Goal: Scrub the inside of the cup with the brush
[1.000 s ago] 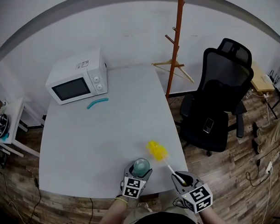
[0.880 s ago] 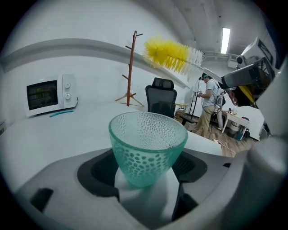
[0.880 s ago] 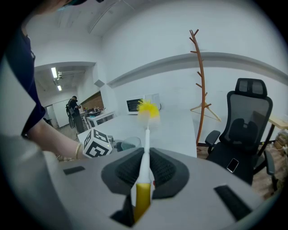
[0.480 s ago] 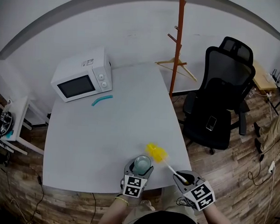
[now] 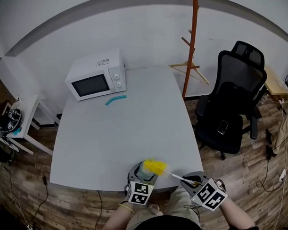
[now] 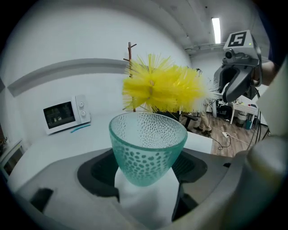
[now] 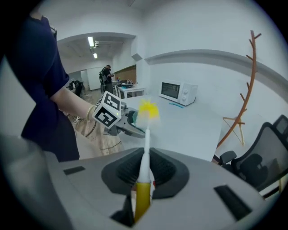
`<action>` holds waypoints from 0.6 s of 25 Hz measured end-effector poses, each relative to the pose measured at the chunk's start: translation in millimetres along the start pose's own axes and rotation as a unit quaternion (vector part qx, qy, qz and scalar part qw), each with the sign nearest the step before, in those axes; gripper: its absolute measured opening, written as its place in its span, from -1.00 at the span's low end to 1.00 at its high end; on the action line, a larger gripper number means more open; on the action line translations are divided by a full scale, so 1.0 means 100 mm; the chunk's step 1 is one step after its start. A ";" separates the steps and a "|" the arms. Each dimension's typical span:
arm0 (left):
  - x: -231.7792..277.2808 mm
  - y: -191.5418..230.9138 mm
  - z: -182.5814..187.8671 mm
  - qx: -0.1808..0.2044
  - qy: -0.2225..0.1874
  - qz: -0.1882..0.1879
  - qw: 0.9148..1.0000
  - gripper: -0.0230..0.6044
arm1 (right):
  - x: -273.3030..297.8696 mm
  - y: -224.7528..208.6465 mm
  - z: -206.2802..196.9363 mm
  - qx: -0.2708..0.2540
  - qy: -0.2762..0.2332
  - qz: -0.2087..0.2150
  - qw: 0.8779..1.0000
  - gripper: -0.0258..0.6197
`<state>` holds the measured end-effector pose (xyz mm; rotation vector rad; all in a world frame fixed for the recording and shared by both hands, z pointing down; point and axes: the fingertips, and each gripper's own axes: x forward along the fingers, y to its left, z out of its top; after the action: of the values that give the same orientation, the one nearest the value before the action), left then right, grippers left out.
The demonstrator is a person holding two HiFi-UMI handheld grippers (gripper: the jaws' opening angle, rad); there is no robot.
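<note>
L tongs (image 5: pixel 143 175) pinch dimpled teal glass cup (image 6: pixel 148 148) upright, mouth exposed for access; R tongs (image 7: pixel 143 191) clamp yellow-bristled brush (image 5: pixel 168 174) by handle, bristles (image 6: pixel 164 89) just above rim.

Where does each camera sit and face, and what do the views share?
Head view: on the head, steeply down at the table; left gripper, right gripper, forearms show.
Left gripper view: on left gripper, along fingers shut on cup.
Right gripper view: on right gripper, along brush toward the person's left hand.
Shared: all show brush and microwave.
</note>
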<state>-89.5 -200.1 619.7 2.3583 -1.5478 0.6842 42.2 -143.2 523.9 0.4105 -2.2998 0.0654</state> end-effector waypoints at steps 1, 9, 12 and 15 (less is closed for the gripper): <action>-0.03 0.01 -0.01 0.001 -0.001 0.003 1.000 0.28 | 0.01 0.01 0.01 -0.017 0.011 0.001 1.000 -0.76; -0.20 0.03 -0.02 0.015 -0.012 0.010 1.000 0.28 | 0.05 -0.04 0.11 -0.129 0.094 0.013 0.987 -0.76; -0.26 0.01 0.00 0.027 -0.020 0.007 0.999 0.28 | 0.03 -0.10 0.18 -0.188 0.124 0.020 0.974 -0.76; -0.30 -0.06 0.05 0.060 -0.028 0.001 0.998 0.28 | 0.02 -0.14 0.22 -0.247 0.156 0.028 0.956 -0.76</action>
<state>-93.1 -175.4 600.8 2.4825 -1.5742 0.7387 30.0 -161.0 508.6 0.0677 -1.9255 -0.3854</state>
